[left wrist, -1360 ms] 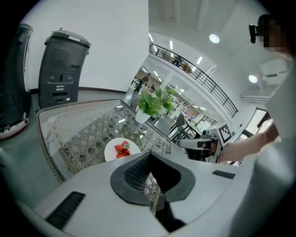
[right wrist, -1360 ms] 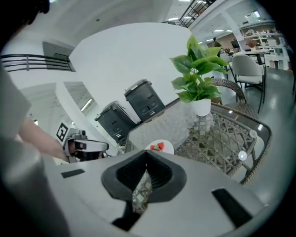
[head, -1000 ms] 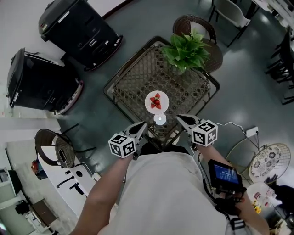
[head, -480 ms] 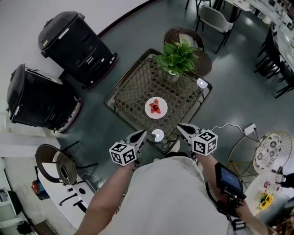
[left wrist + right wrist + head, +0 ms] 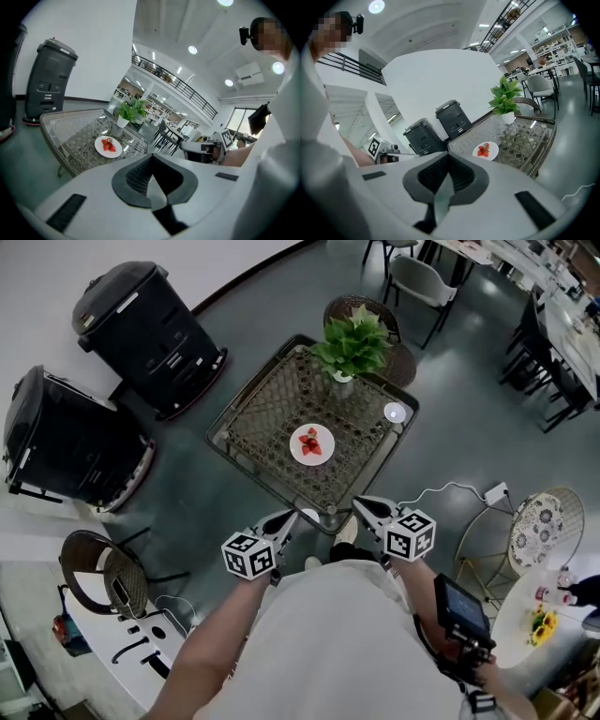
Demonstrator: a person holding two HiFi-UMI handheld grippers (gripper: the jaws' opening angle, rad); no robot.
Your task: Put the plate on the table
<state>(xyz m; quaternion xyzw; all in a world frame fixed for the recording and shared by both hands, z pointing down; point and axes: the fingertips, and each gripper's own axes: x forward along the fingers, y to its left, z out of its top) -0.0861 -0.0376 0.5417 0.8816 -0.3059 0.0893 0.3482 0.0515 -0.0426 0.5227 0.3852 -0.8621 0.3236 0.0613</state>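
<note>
Resting on table (image 5: 258, 418), plate (image 5: 302, 452); hand-held grippers (image 5: 289, 516) (image 5: 362, 504) closed (gripper views show it).

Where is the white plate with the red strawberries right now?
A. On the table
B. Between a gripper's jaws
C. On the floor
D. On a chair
A: the plate lies flat on the table, a little way from the potted plant.

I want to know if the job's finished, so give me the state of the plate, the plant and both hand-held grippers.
plate: flat on the table, strawberries on it, nothing gripping it.
potted plant: upright at the table's far corner.
left hand-held gripper: shut, empty, clear of the plate.
right hand-held gripper: shut, empty, clear of the plate.
</note>
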